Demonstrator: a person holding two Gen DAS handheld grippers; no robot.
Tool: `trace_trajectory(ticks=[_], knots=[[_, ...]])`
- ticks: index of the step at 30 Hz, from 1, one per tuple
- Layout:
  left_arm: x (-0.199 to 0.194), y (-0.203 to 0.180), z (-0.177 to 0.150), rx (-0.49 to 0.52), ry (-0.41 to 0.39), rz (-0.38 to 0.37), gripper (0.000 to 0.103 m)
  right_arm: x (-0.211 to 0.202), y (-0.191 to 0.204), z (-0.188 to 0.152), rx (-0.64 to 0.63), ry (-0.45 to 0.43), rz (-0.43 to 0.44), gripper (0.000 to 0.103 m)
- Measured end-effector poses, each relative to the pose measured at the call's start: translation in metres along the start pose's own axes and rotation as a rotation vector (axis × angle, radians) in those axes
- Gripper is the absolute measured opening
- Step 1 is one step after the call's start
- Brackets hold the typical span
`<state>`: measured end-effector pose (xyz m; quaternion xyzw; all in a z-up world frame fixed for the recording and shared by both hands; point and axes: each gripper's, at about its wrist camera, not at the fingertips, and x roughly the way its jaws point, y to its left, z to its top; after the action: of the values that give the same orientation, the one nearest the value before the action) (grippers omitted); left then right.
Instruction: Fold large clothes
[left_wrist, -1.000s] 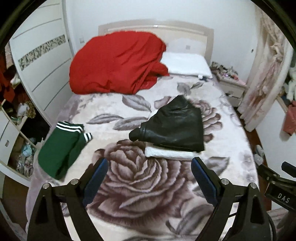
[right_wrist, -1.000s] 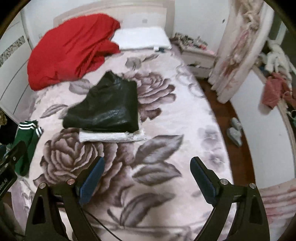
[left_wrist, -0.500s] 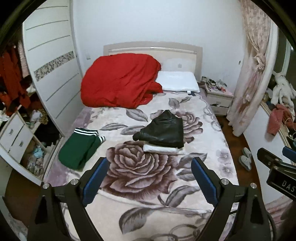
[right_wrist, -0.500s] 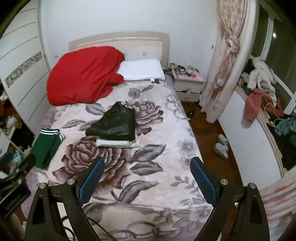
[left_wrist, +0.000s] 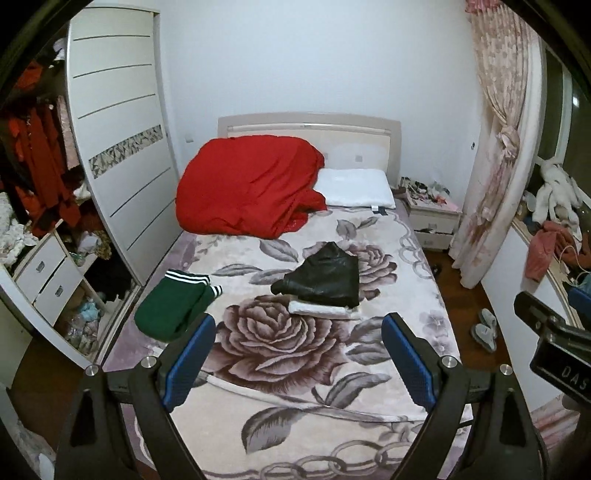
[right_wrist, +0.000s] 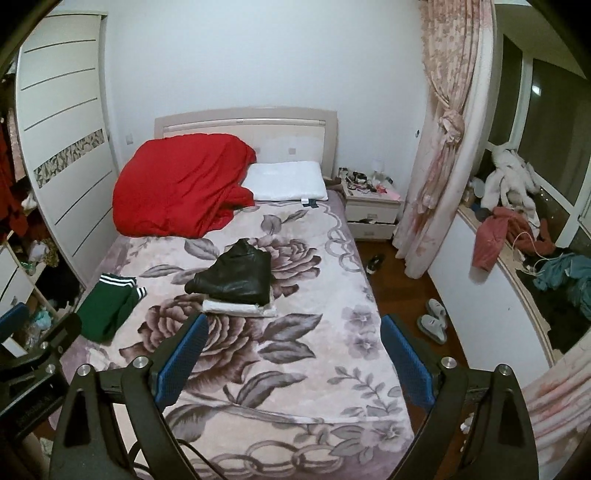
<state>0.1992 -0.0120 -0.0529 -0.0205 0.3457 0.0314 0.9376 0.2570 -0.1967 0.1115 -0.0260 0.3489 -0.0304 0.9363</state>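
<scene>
Folded black garment (left_wrist: 325, 278) atop white garment (left_wrist: 321, 310)

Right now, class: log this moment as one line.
left gripper: open, empty | right gripper: open, empty | black garment: folded atop white garment | green garment: apart

The room is lit evenly and rather dimly, with a cool tint and soft shadows. Around the bed (left_wrist: 258, 373) the picture is sharp, but straight lines bend strongly near the edges. Right of the bed, the window (right_wrist: 546, 122) is dark.
</scene>
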Motion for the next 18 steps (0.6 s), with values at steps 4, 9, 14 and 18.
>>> trace_trajectory(ticks=[4,9,14,18], knots=[[-0.010,0.002,-0.001,-0.013,-0.014,0.009,0.092,-0.011,-0.006,0.001,0.007,-0.011,0.007,0.099],[-0.020,0.000,-0.002,-0.016,-0.045,0.023,0.092,-0.018,-0.007,0.006,0.007,-0.029,0.015,0.099],[-0.026,0.000,-0.004,-0.016,-0.073,0.038,0.095,-0.023,-0.008,0.009,0.004,-0.045,0.022,0.100],[-0.029,0.001,-0.005,-0.018,-0.085,0.043,0.096,-0.025,-0.008,0.010,0.000,-0.055,0.027,0.101]])
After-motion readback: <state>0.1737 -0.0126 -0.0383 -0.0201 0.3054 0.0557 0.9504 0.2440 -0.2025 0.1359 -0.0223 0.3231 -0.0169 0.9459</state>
